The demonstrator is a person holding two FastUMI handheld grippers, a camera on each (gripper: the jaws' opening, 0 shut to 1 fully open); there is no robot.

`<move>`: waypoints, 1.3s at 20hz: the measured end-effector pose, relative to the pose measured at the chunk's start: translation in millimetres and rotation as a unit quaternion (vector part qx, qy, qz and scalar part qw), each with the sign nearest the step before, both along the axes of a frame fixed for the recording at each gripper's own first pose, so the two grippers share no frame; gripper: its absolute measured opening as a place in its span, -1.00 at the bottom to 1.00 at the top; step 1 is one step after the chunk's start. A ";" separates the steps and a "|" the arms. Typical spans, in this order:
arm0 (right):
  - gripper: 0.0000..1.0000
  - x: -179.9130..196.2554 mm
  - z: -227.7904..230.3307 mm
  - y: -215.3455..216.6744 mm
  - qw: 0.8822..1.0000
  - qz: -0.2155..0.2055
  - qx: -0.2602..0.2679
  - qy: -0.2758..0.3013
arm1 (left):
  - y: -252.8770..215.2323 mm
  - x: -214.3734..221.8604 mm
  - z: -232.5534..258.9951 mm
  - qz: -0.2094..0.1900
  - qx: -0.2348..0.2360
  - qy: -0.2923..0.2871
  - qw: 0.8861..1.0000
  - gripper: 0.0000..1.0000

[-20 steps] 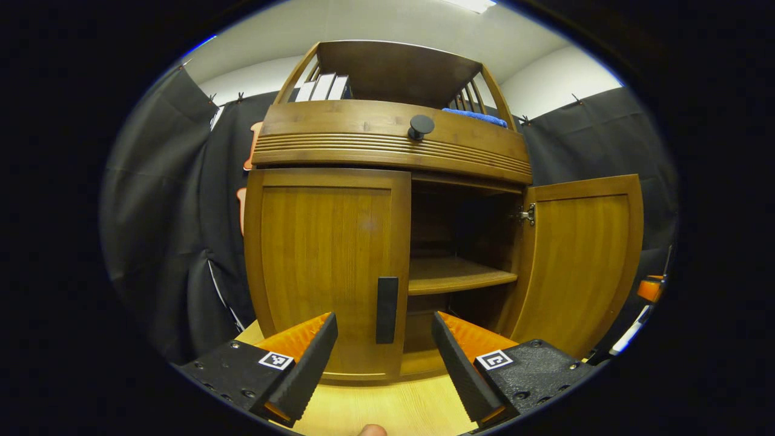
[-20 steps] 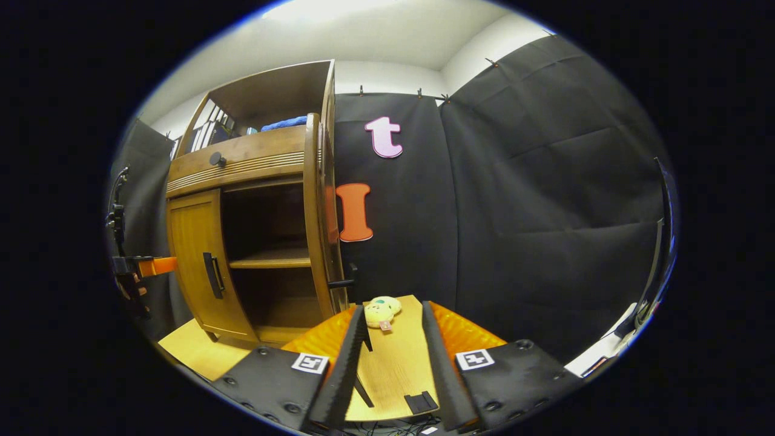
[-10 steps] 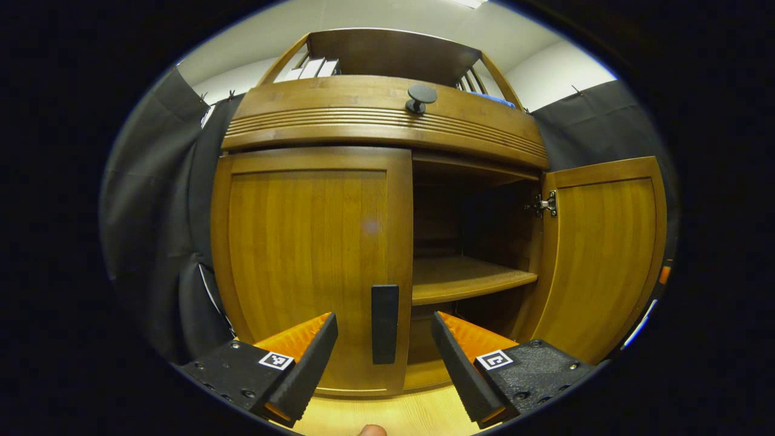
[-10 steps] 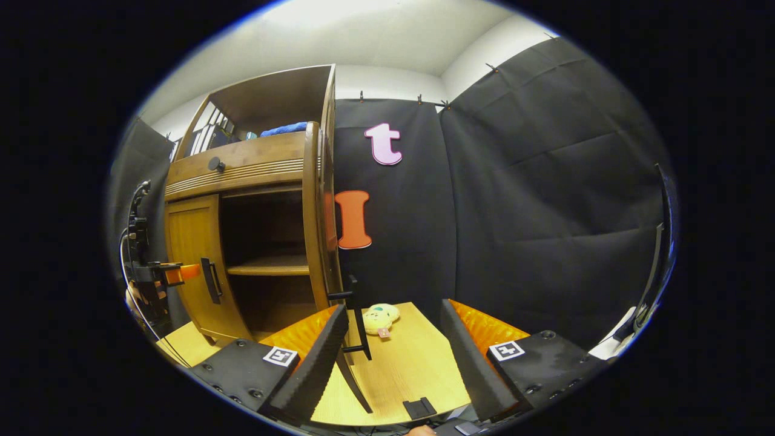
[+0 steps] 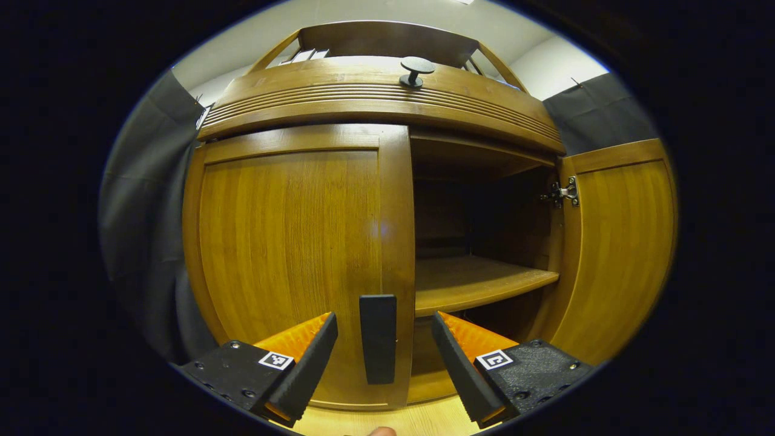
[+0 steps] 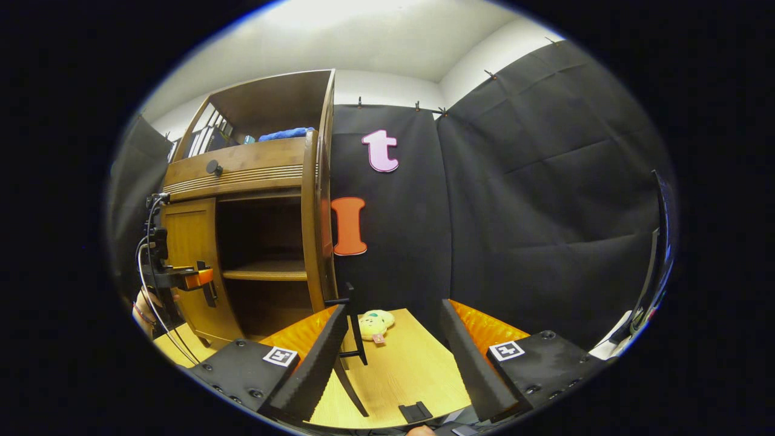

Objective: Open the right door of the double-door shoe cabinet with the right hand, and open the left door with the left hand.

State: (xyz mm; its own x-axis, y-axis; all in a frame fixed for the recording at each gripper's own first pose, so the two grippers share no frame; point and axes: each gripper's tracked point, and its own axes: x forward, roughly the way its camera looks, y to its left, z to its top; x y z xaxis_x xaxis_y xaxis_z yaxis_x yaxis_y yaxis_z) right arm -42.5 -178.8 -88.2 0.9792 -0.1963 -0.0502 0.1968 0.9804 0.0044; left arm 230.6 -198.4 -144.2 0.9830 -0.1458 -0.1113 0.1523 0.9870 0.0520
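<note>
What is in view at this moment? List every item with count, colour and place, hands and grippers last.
Shoe cabinet: one, brown wood, on the table.
Left door: one, brown, closed.
Left door handle: one, black, between the left gripper's jaws, untouched.
Right door: one, brown, swung open.
Inner shelf: one, brown, bare.
Knob: one, black, on the drawer front.
Blue cloth: one, top compartment.
Plush toy: one, yellow, on the table.
Left gripper: open.
Right gripper: open, holding nothing.
</note>
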 end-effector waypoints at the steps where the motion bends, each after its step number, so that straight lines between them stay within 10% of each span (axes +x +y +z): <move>1: 0.99 -0.4 0.7 -0.6 1.000 -0.001 0.000 -0.001 | 1.9 2.6 -3.6 0.004 0.000 0.001 1.000 0.87; 5: 0.99 0.2 -0.7 -2.7 1.000 -0.003 0.003 -0.001 | 1.6 12.9 -20.5 0.000 -0.013 0.021 1.000 0.82; 10: 0.99 0.6 -3.1 -5.2 1.000 -0.005 0.005 0.002 | 2.0 19.1 -33.3 -0.013 -0.051 0.039 0.998 -0.16; 13: 0.99 -0.7 -0.8 -2.5 1.000 -0.006 0.002 0.000 | 1.7 17.2 -33.4 -0.013 -0.023 0.040 0.999 -0.36; 26: 0.99 -8.6 2.6 26.0 1.000 0.004 -0.006 0.003 | 3.6 -1.7 -18.5 -0.064 -0.027 0.040 0.997 -0.56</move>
